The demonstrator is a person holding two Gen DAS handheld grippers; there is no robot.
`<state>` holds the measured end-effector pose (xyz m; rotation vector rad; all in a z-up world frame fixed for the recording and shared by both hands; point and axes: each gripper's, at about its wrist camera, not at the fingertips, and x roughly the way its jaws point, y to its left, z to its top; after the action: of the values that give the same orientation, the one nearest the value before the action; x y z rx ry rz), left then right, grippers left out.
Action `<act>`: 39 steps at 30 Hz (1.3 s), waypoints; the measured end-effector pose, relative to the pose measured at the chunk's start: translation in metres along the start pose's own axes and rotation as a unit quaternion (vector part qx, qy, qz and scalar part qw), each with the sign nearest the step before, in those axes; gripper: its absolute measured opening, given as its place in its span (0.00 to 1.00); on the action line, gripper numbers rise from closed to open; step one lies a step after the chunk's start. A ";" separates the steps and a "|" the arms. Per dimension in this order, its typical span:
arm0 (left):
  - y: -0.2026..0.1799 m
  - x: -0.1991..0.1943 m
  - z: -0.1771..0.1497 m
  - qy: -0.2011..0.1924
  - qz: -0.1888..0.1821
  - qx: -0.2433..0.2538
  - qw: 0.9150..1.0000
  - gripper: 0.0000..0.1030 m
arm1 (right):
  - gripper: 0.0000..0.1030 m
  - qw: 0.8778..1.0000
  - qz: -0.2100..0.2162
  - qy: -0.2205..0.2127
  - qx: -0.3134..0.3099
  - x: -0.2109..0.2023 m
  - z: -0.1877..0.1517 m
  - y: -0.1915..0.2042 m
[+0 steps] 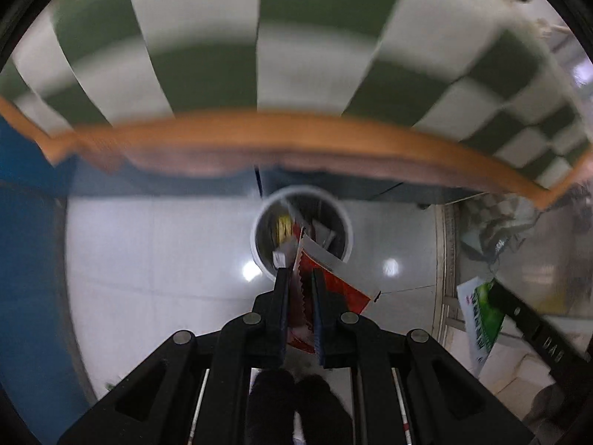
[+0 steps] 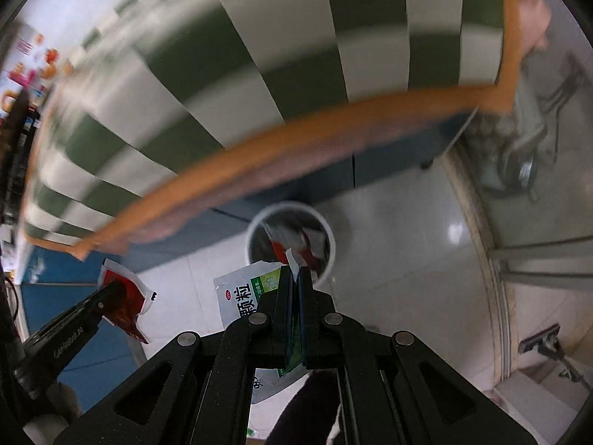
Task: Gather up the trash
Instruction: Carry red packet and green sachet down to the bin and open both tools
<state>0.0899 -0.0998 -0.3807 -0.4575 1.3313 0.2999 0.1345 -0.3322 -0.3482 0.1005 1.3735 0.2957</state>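
Observation:
My left gripper (image 1: 299, 274) is shut on a red and white snack wrapper (image 1: 333, 278) and holds it above a white round bin (image 1: 259, 256) on the floor. The bin has several wrappers inside. My right gripper (image 2: 292, 272) is shut on a white and green sachet (image 2: 241, 293), also above the white bin (image 2: 330, 256). The left gripper with its red wrapper (image 2: 124, 300) shows at the left of the right wrist view. The right gripper's sachet (image 1: 481, 319) shows at the right of the left wrist view.
A table with a green and white checked cloth (image 1: 259, 37) and orange edge (image 1: 296, 129) stands just beyond the bin. Blue panels (image 1: 26, 259) are under it. The floor is glossy white tile (image 1: 148, 259). A chair base (image 2: 519, 170) and a floor tool (image 2: 548, 345) are at the right.

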 end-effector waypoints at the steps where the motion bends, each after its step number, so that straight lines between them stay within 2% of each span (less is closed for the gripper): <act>1: 0.005 0.026 0.002 0.009 -0.003 -0.010 1.000 0.08 | 0.03 1.000 0.000 0.011 0.003 0.025 -0.002 -0.007; 7: 0.030 0.178 0.014 0.047 -0.013 -0.051 0.997 0.08 | 0.03 0.999 0.003 0.044 0.016 0.178 -0.006 -0.043; 10: 0.038 0.234 0.014 0.063 -0.021 -0.052 0.996 0.08 | 0.03 0.998 0.001 0.054 0.014 0.252 -0.006 -0.054; 12: 0.039 0.272 0.015 0.076 -0.011 -0.041 0.996 0.09 | 0.03 0.998 0.003 0.062 0.010 0.300 -0.005 -0.059; 16: 0.045 0.308 0.016 0.083 0.000 -0.030 0.996 0.10 | 0.04 0.998 -0.003 0.065 -0.010 0.365 0.002 -0.055; 18: 0.051 0.315 0.016 0.082 0.006 -0.032 0.996 0.14 | 0.04 0.997 -0.003 0.070 -0.017 0.387 0.005 -0.053; 19: 0.052 0.315 0.016 0.079 0.011 -0.033 0.996 0.23 | 0.07 0.997 -0.003 0.074 -0.020 0.396 0.006 -0.051; 20: 0.055 0.313 0.015 0.072 0.017 -0.035 0.997 0.38 | 0.07 0.997 -0.006 0.077 -0.023 0.403 0.007 -0.049; 21: 0.057 0.309 0.014 0.063 0.025 -0.037 0.997 0.49 | 0.08 0.997 -0.008 0.078 -0.027 0.407 0.008 -0.047; 22: 0.058 0.304 0.014 0.057 0.032 -0.037 0.997 0.73 | 0.15 0.996 -0.013 0.077 -0.030 0.410 0.009 -0.045; 23: 0.059 0.298 0.012 0.047 0.040 -0.037 0.997 0.90 | 0.20 0.996 -0.019 0.077 -0.035 0.410 0.009 -0.042; 25: 0.061 0.290 0.008 0.041 0.049 -0.036 0.997 1.00 | 0.34 0.996 -0.025 0.074 -0.043 0.406 0.009 -0.037; 26: 0.061 0.285 0.005 0.040 0.053 -0.034 0.997 1.00 | 0.40 0.996 -0.030 0.072 -0.049 0.402 0.008 -0.035; 28: 0.063 0.276 0.000 0.037 0.060 -0.032 0.997 1.00 | 0.73 0.995 -0.037 0.066 -0.061 0.391 0.006 -0.030; 31: 0.063 0.254 -0.009 0.032 0.072 -0.029 0.996 1.00 | 0.99 0.994 -0.046 0.062 -0.074 0.370 0.000 -0.025; 35: 0.059 0.214 -0.024 0.023 0.082 -0.026 0.996 1.00 | 1.00 0.993 -0.053 0.061 -0.084 0.336 -0.008 -0.020; 39: 0.047 0.167 -0.039 0.017 0.085 -0.025 0.996 1.00 | 1.00 0.992 -0.059 0.049 -0.099 0.278 -0.019 -0.017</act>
<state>0.0718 -0.0860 -0.5569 -0.3927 1.4023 0.4694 0.1643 -0.2762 -0.6202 -0.1615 1.4346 0.3382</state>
